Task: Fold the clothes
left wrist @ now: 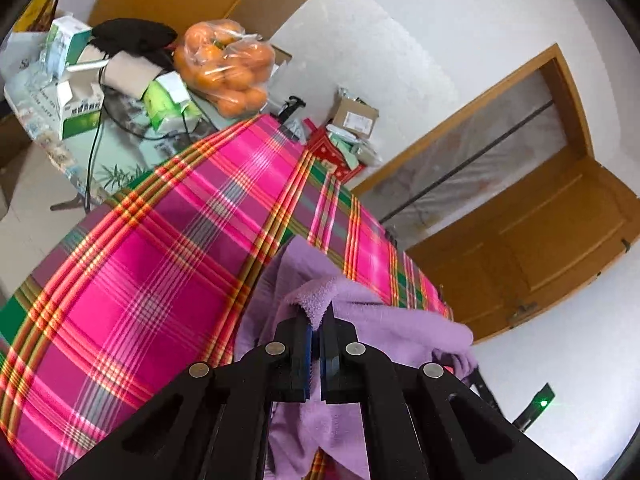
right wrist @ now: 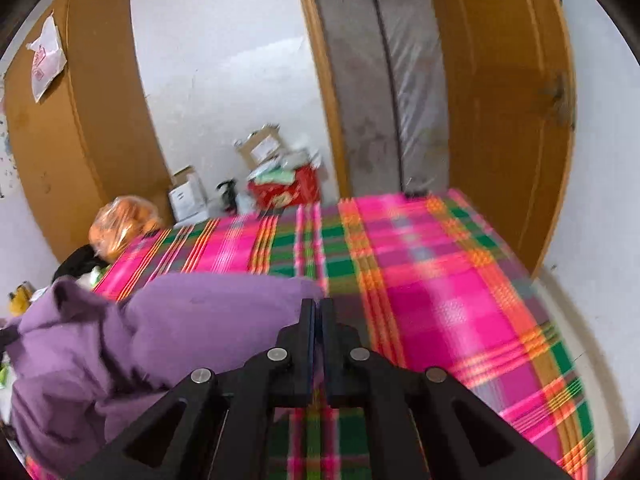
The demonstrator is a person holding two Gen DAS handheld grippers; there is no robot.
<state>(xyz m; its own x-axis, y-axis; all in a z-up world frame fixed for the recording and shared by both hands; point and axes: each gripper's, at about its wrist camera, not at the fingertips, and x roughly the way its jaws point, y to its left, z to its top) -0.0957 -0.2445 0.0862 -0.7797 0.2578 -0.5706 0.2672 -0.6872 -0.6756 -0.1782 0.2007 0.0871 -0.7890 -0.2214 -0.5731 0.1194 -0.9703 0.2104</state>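
My left hand-held gripper [left wrist: 317,322] pinched the purple garment [left wrist: 400,332] above the plaid counter [left wrist: 152,248]. My right hand-held gripper [right wrist: 319,312] pinched its edge, cloth bunched left.

No print is legible — the green-and-white carton [left wrist: 82,114] carries characters, but too blurred to read.

walls [left wrist: 420,32] white | door [right wrist: 500,100] wooden — open | wardrobe [right wrist: 72,128] — wooden | bed cover [left wrist: 140,240] pink plaid
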